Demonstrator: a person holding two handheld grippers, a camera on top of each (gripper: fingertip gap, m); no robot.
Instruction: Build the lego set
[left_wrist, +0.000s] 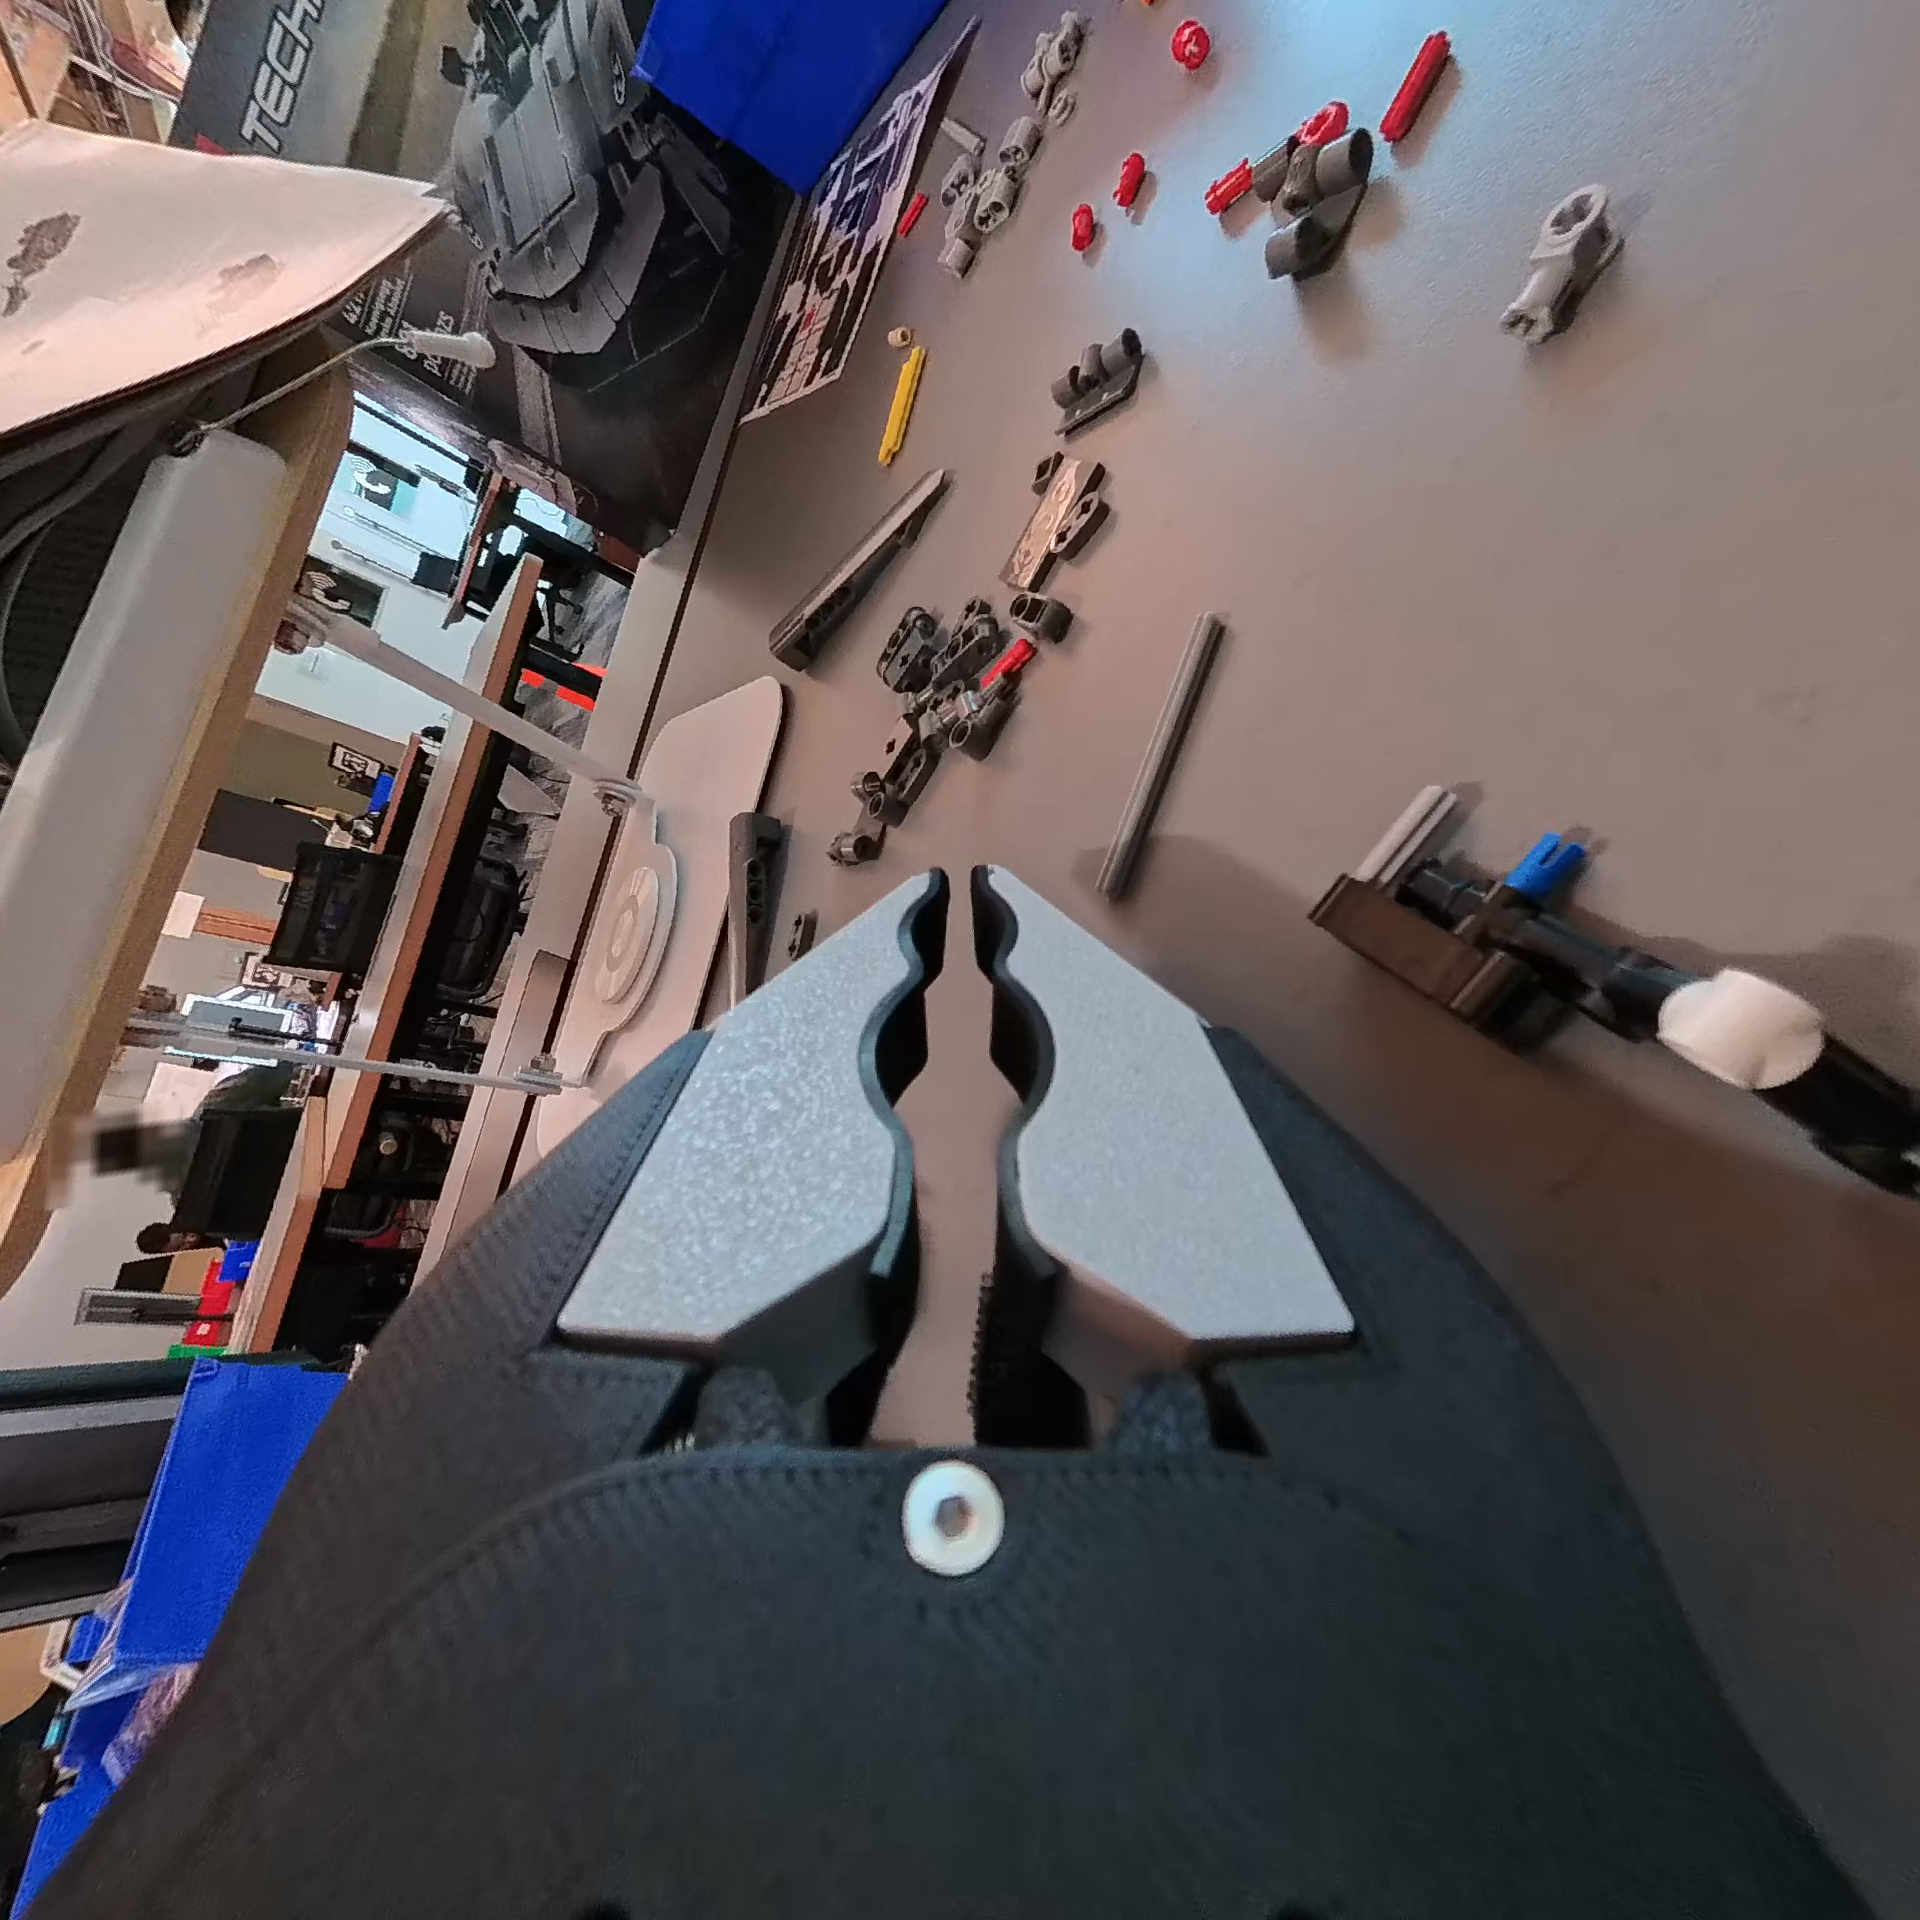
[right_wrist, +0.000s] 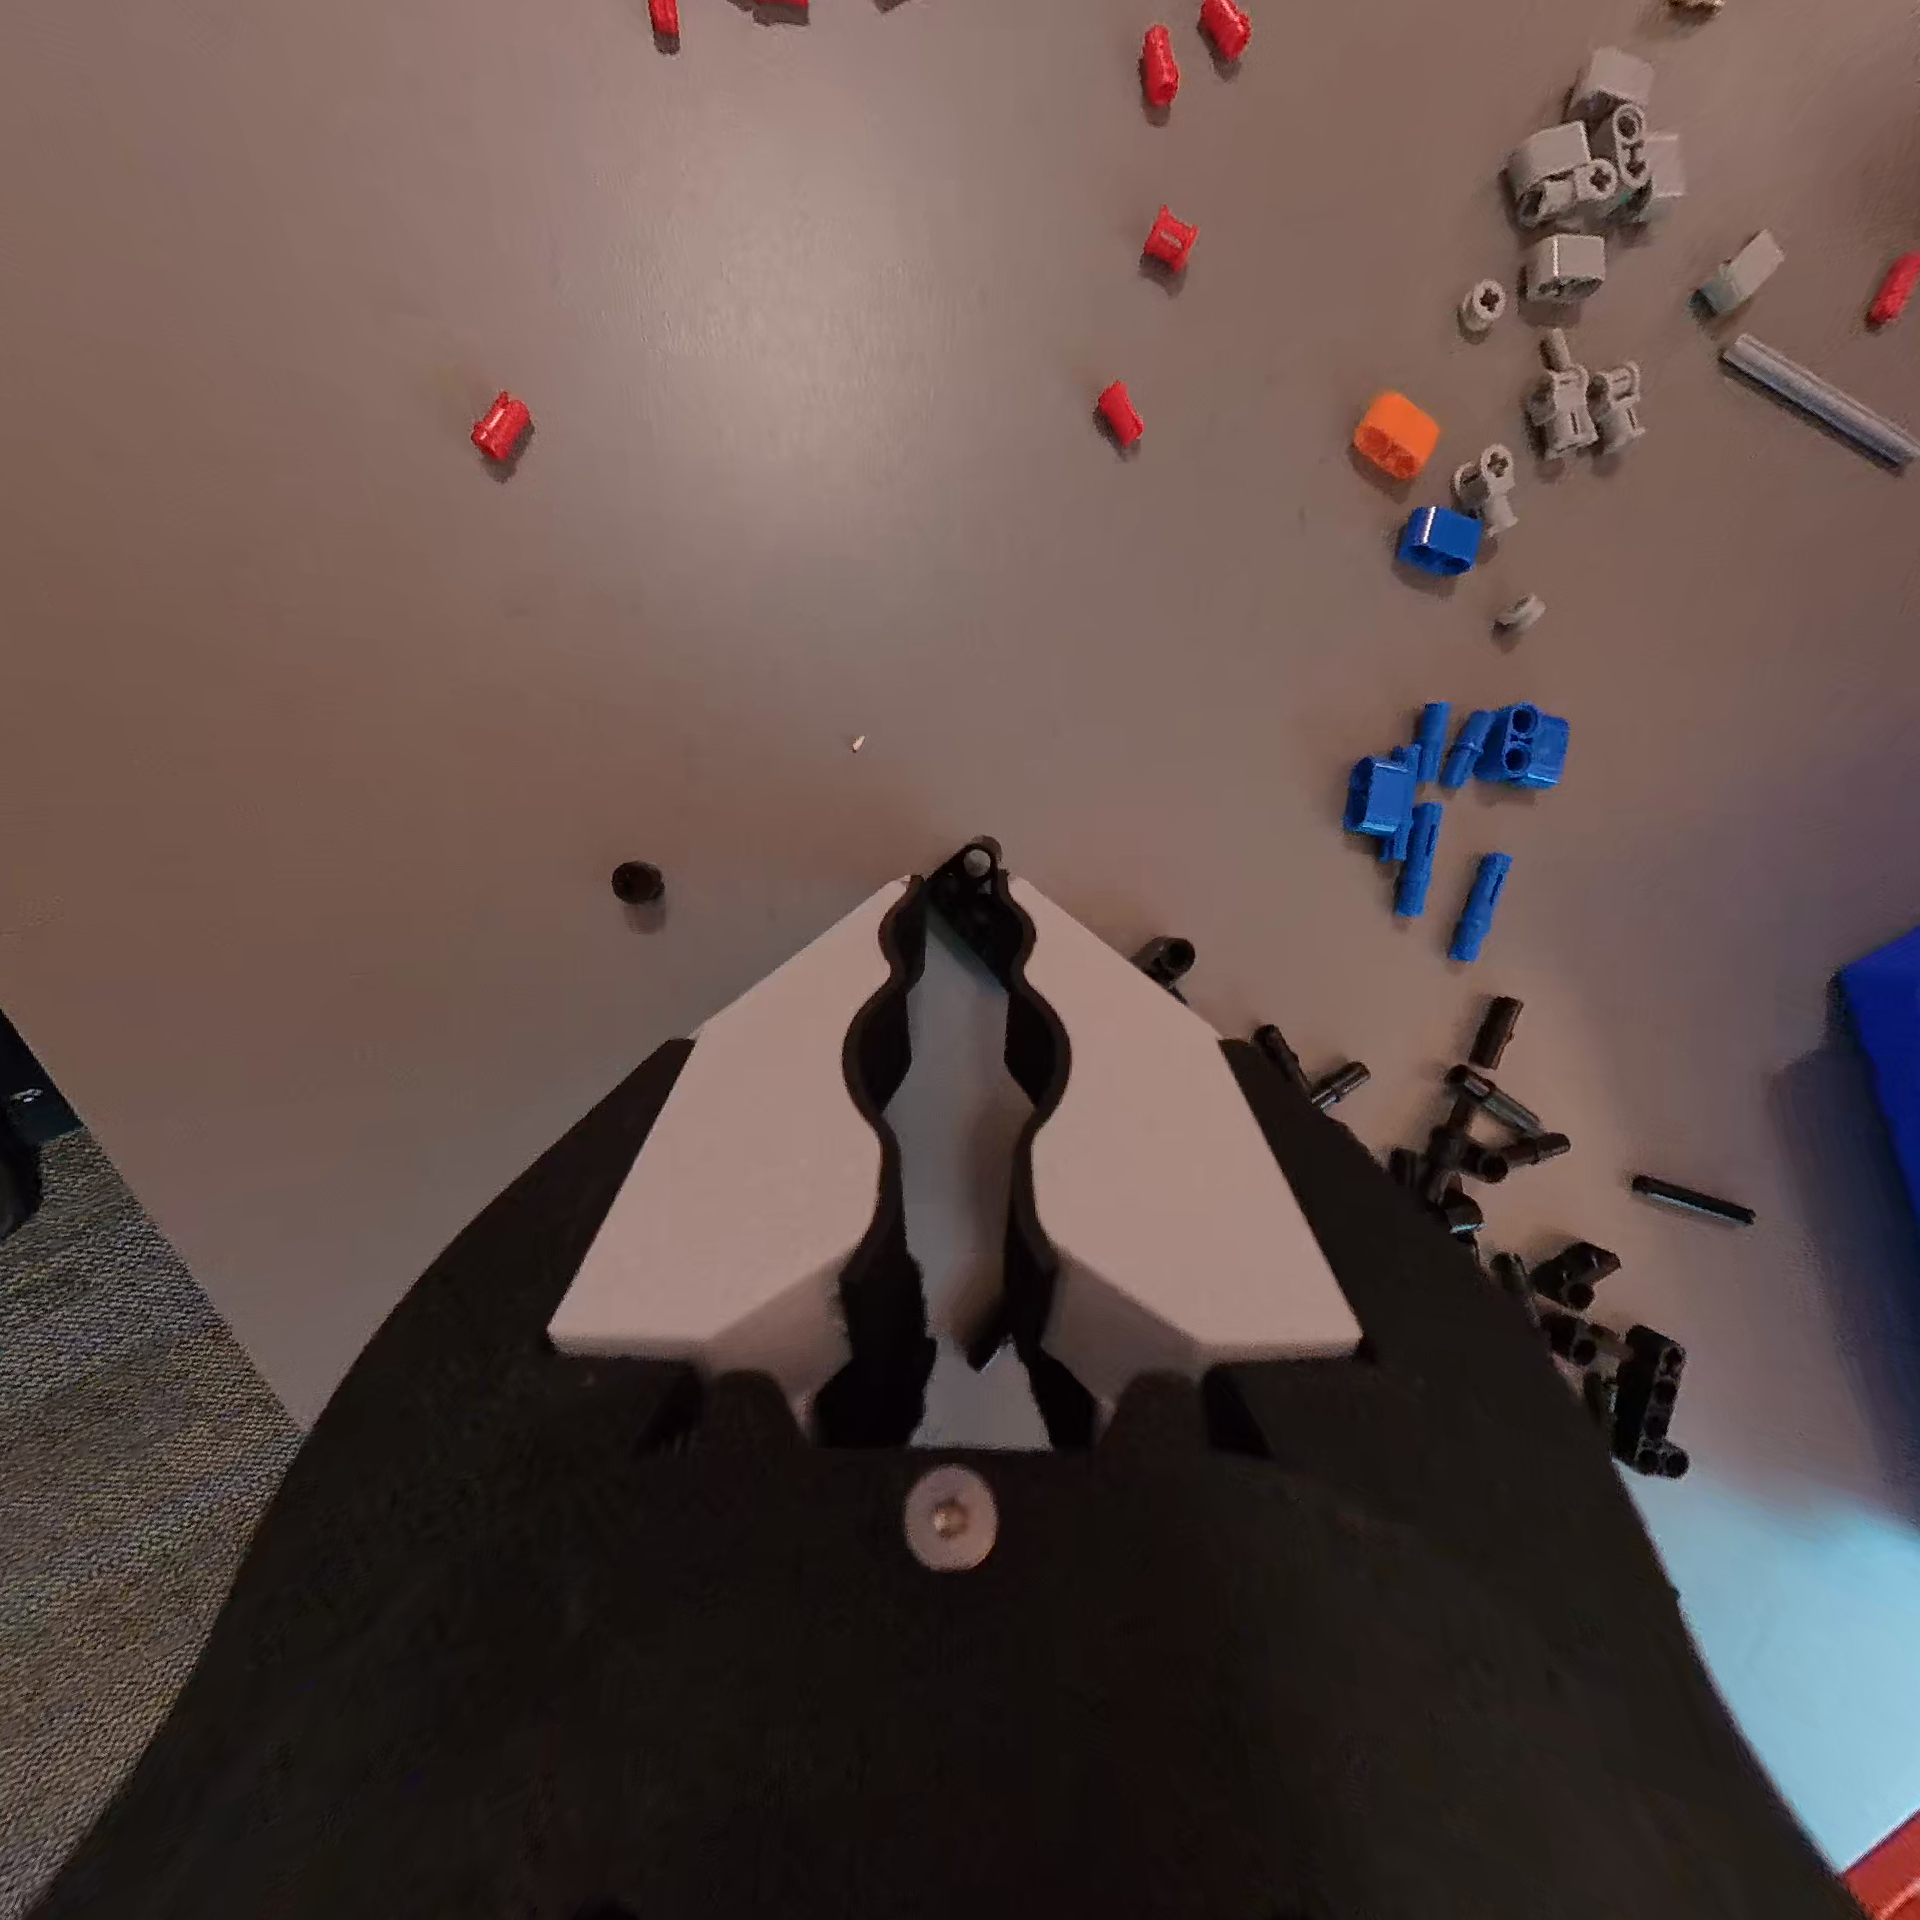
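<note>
My left gripper (left_wrist: 960, 883) hovers low over the brown table (left_wrist: 1455, 623) with its jaws shut; I see only table through the thin slit at the tips. Just ahead of it lie a cluster of dark grey connectors (left_wrist: 940, 686), a long grey axle (left_wrist: 1164, 753) and a dark tapered panel (left_wrist: 753, 883). A black and brown assembly with a blue pin (left_wrist: 1475, 935) lies to its right. My right gripper (right_wrist: 966, 894) is shut on a small black beam with holes (right_wrist: 977, 868), whose end sticks out past the fingertips above the table (right_wrist: 727, 520).
A set box (left_wrist: 582, 260), a sticker sheet (left_wrist: 862, 239) and a blue bin (left_wrist: 769, 73) stand along the far edge. Red pins (right_wrist: 1169, 239), grey connectors (right_wrist: 1590, 177), blue pins (right_wrist: 1455, 800), a black pin pile (right_wrist: 1507, 1174) and a black bush (right_wrist: 636, 881) lie scattered. Carpet (right_wrist: 104, 1351) lies past the table edge. One gripper's finger ends stand about 30 centimetres off the other's.
</note>
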